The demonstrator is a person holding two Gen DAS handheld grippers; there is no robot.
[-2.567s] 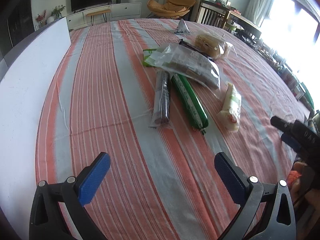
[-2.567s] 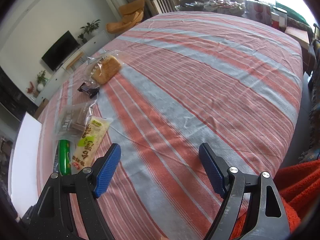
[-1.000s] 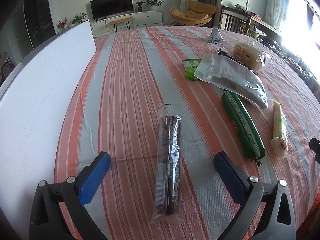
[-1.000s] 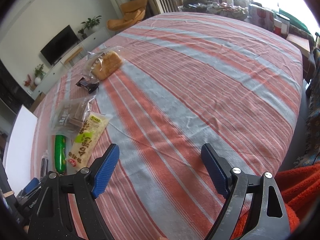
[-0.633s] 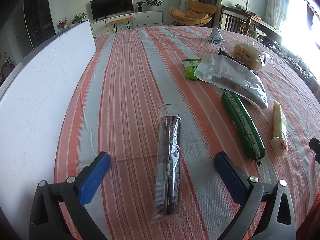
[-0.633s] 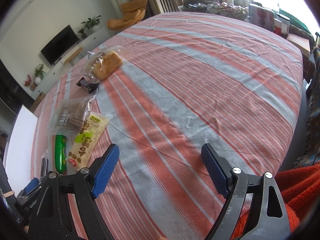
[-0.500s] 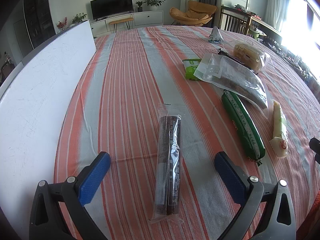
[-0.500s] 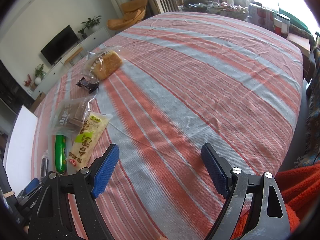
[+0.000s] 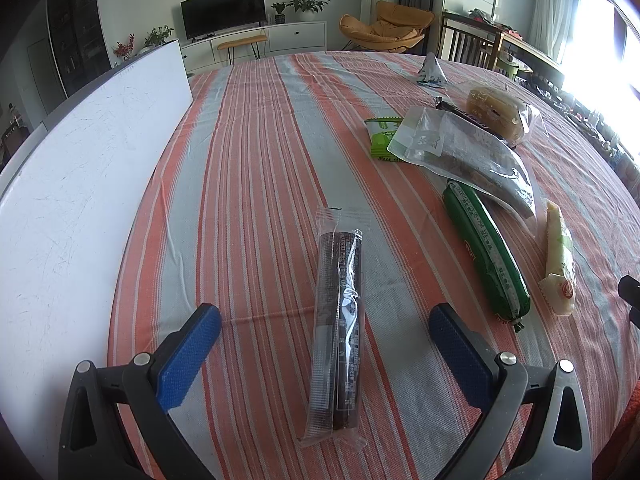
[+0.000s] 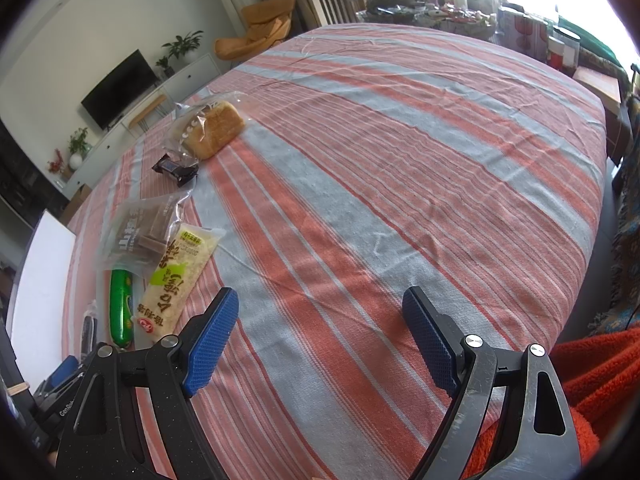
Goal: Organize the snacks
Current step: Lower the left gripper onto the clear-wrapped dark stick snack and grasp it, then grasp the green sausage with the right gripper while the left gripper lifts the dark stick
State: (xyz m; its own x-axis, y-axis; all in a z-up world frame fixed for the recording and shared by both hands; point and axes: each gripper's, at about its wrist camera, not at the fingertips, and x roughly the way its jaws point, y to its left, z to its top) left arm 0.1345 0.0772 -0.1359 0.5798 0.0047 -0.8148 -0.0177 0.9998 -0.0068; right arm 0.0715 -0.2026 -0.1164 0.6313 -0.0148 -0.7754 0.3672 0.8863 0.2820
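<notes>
Snacks: we note the dark biscuit sleeve (image 9: 338, 322), which 2.6 s ago lay beside the green sausage (image 9: 486, 248), now sits alone nearer us between the spread fingers of the released left gripper (image 9: 324, 346); right gripper (image 10: 320, 336) gapes idle, so sorting has begun.

Left wrist view: low over the striped tablecloth (image 9: 248, 168), facing 12 o'clock toward the television (image 9: 223, 10). Right wrist view: higher, angled toward 10 o'clock. Both share the green sausage (image 9: 484, 252) (image 10: 121, 306) and bread loaf (image 9: 496, 114) (image 10: 214, 130).
</notes>
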